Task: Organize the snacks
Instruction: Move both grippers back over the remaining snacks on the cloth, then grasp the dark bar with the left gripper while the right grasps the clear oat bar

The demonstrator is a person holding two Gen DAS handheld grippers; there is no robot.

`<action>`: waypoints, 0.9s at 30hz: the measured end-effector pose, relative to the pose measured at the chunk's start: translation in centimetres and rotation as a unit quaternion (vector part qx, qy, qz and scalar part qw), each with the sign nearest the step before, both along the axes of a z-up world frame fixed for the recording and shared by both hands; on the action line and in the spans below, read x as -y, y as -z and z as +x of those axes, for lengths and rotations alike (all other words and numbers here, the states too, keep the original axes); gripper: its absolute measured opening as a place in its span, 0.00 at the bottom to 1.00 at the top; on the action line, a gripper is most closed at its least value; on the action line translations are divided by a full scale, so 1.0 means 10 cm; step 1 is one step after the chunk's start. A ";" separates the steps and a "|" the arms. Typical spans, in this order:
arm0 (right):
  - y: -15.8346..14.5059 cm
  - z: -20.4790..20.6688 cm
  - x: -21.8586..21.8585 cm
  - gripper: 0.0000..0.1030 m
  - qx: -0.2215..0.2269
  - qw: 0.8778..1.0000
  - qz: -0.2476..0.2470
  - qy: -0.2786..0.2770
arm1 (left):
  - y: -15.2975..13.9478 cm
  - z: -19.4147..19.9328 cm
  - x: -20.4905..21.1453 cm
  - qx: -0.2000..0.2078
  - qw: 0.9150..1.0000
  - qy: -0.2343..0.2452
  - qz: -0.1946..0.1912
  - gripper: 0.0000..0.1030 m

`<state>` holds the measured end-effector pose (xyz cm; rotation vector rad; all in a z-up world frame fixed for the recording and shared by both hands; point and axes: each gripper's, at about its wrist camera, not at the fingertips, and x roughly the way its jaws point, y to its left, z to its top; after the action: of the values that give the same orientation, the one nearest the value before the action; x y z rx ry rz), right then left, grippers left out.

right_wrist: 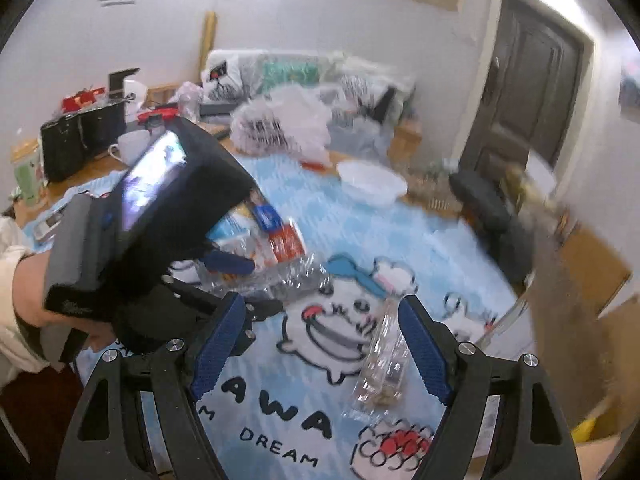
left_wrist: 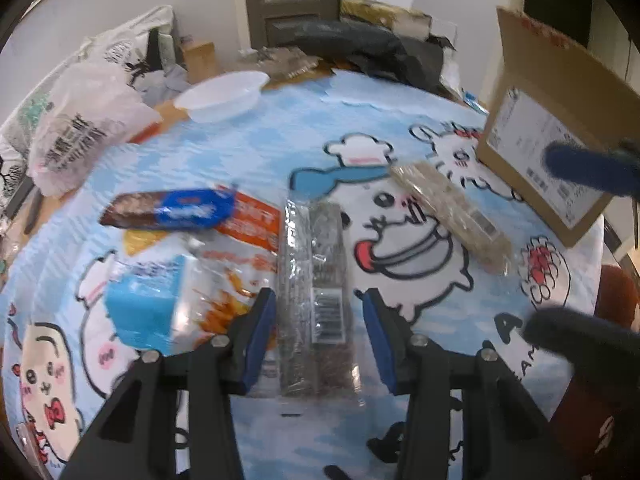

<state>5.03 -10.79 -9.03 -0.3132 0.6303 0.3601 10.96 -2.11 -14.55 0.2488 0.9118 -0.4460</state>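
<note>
My left gripper (left_wrist: 318, 304) is open, its blue pads on either side of a clear-wrapped dark biscuit pack (left_wrist: 316, 292) lying on the cartoon tablecloth (left_wrist: 248, 148), not closed on it. A blue-and-brown cookie pack (left_wrist: 168, 210), an orange snack bag (left_wrist: 248, 224) and a blue-and-white pouch (left_wrist: 148, 304) lie to its left. A tan cracker pack (left_wrist: 452, 216) lies to the right near a cardboard box (left_wrist: 552, 144). My right gripper (right_wrist: 320, 340) is open and empty above the cloth; the cracker pack (right_wrist: 382, 360) lies just inside its right finger. The left gripper unit (right_wrist: 152, 216) shows at left.
A white plastic bowl (left_wrist: 224, 96) stands at the far side of the table. A white plastic bag (left_wrist: 80, 128) sits at the far left. Black bags (left_wrist: 376, 52) pile at the back. The cardboard box (right_wrist: 568, 320) rises at right in the right wrist view.
</note>
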 end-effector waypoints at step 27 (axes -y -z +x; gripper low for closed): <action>0.70 0.46 0.62 0.35 -0.117 0.988 0.041 0.093 | 0.04 -0.41 -0.04 -0.013 1.000 0.002 -0.015 0.39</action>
<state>9.59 -17.01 -16.03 -0.1319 0.8653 0.2444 6.90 -1.67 -14.96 0.2182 0.9291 -0.4674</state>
